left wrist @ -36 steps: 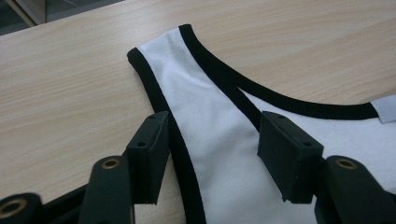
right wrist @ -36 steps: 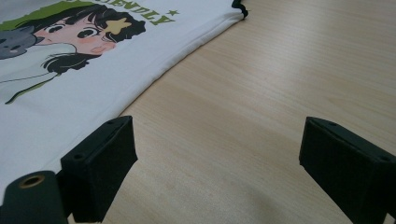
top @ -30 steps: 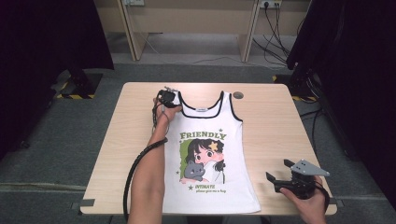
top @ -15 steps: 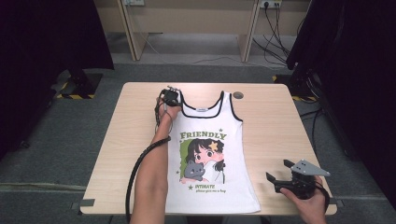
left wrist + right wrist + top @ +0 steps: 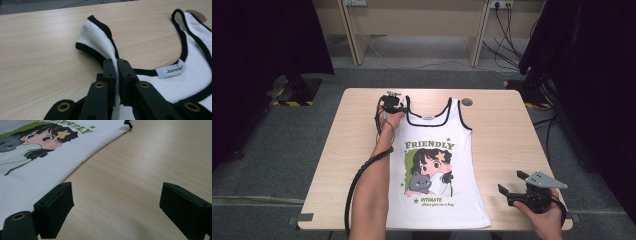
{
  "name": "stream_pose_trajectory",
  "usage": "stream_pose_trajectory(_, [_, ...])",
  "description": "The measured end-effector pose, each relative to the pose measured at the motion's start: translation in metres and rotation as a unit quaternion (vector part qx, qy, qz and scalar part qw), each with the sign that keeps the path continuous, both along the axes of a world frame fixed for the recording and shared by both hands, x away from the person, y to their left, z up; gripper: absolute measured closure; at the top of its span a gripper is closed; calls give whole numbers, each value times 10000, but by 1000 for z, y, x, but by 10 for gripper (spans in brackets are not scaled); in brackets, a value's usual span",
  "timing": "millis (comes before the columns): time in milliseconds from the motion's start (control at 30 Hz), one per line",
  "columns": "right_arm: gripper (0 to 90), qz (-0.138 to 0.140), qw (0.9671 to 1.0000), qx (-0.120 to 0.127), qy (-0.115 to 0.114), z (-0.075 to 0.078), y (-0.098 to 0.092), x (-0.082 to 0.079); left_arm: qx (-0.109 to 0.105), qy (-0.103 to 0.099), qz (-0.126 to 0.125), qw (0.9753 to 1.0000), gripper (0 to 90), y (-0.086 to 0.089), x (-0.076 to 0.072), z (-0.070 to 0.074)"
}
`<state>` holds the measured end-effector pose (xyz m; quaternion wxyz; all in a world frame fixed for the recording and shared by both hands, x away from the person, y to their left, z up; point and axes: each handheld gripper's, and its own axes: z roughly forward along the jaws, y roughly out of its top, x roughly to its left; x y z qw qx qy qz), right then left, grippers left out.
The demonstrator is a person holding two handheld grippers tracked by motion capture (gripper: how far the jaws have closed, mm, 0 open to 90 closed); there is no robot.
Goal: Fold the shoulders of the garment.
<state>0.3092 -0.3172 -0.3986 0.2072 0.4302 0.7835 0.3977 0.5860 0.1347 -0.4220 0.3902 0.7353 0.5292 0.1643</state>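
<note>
White tank top [image 5: 439, 165] lies flat on the tabletop [image 5: 502, 135]. Left claw [image 5: 117, 65] pinches its far left shoulder strap [image 5: 96, 41]; right claw [image 5: 115, 202], spread wide, rests near the right hem.

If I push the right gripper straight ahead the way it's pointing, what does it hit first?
Probably the tank top's side edge. The right gripper is open over bare table, with the white hem just off its left jaw; depth is hard to judge.
</note>
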Motion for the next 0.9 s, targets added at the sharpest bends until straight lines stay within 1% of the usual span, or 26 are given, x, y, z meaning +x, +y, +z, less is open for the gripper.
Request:
stream_pose_trajectory(33, [121,12,10000,-7,5,0,0,0,0,0,0,10000,846,0,0,0])
stream_pose_trajectory(67, [121,12,10000,-7,5,0,0,0,102,-75,-29,9999,846,0,-7,3])
stream_pose_trajectory(100, [121,12,10000,-7,5,0,0,0,102,-75,-29,9999,843,0,-7,3])
stream_pose_trajectory(133, [121,35,10000,-17,-3,0,1,0,116,-149,-40,9998,843,0,-16,5])
stream_pose_trajectory(200, [121,55,10000,-35,7,-1,3,0,116,-149,-40,9998,842,0,-16,5])
stream_pose_trajectory(233, [121,55,10000,-35,7,-1,3,0,159,-217,-93,9996,842,-3,-24,6])
stream_pose_trajectory(267, [121,55,10000,-35,7,-1,3,0,159,-217,-93,9996,840,-3,-24,6])
stream_pose_trajectory(300, [121,67,10000,-42,3,-1,4,0,221,-295,-102,9993,840,-4,-33,6])
stream_pose_trajectory(367, [121,81,9999,-64,7,-1,4,0,221,-295,-102,9993,838,-4,-33,6])
stream_pose_trajectory(400, [121,81,9999,-64,7,-1,4,0,237,-393,-92,9989,838,-5,-43,5])
stream_pose_trajectory(467, [120,94,9999,-76,2,-1,5,0,237,-393,-92,9989,834,-5,-43,5])
stream_pose_trajectory(500, [120,94,9999,-76,2,-1,5,0,257,-459,-109,9986,834,-5,-52,3])
stream_pose_trajectory(533, [120,94,9999,-76,2,-1,5,0,257,-459,-109,9986,827,-5,-52,3])
stream_pose_trajectory(567, [120,107,9999,-94,6,-1,6,-1,326,-529,-169,9979,827,-7,-60,2])
stream_pose_trajectory(600, [120,107,9999,-94,6,-1,6,-1,326,-529,-169,9979,822,-7,-60,2])
stream_pose_trajectory(633, [120,126,9999,-115,12,-2,7,0,353,-571,-186,9976,820,-8,-66,1])
stream_pose_trajectory(700, [119,132,9998,-124,14,-2,7,0,373,-609,-195,9973,816,-10,-73,0])
stream_pose_trajectory(767, [118,134,9998,-129,15,-2,7,0,364,-612,-206,9973,808,-12,-81,-3])
stream_pose_trajectory(833, [117,136,9998,-132,23,-2,8,0,436,-618,-284,9967,801,-14,-89,-6])
stream_pose_trajectory(900, [116,150,9998,-143,15,-2,8,0,432,-611,-310,9967,787,-15,-97,-8])
